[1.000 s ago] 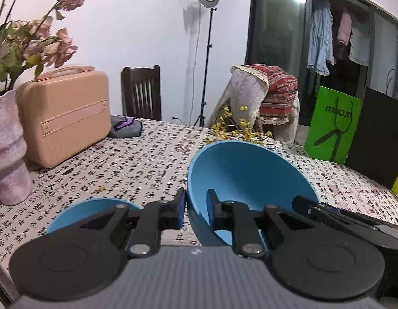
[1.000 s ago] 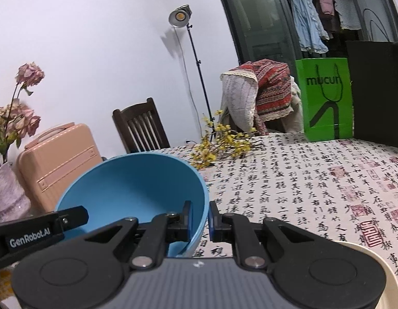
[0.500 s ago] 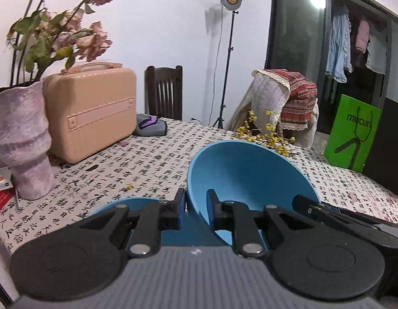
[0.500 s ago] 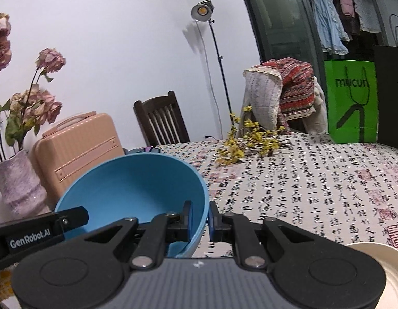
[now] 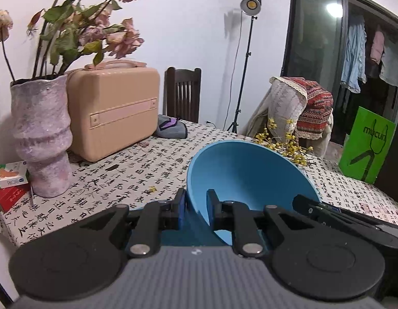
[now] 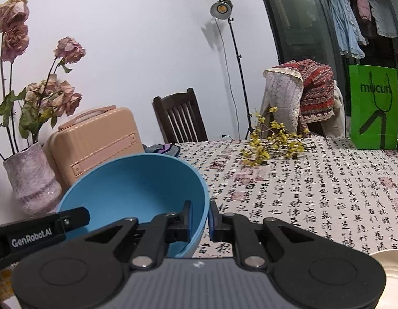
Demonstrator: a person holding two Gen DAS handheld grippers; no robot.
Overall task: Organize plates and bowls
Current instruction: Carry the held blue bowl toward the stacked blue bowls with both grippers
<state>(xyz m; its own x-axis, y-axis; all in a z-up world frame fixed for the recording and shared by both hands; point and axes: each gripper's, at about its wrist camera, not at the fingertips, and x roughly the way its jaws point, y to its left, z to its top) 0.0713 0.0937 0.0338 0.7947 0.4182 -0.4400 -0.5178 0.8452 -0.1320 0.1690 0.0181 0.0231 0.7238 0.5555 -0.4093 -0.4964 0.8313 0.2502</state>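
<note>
Broadly: long table under white calligraphy-print cloth [image 6: 314,180] carries everything. Large matte blue plastic bowl [image 5: 245,170] held off cloth, tilted, 2 grippers sharing load from opposite rim sides. Left gripper [image 5: 196,211] pinching left rim wall; right gripper [image 6: 200,219] pinching right rim wall. Second blue bowl [image 5: 188,231] sits directly below, likely nesting target. Cream plate [image 6: 389,278] waits near right.

White wall [image 5: 199,25], lit studio lamp on a tripod stand [image 5: 249,5] at the far side, dark wooden chair [image 5: 183,92] behind the desk [image 6: 314,193] with its calligraphy-print cloth, second chair draped with patterned throws [image 6: 307,95], dark glass doors [image 5: 317,51] far right, clothes hanging [image 5: 356,51] beyond.
</note>
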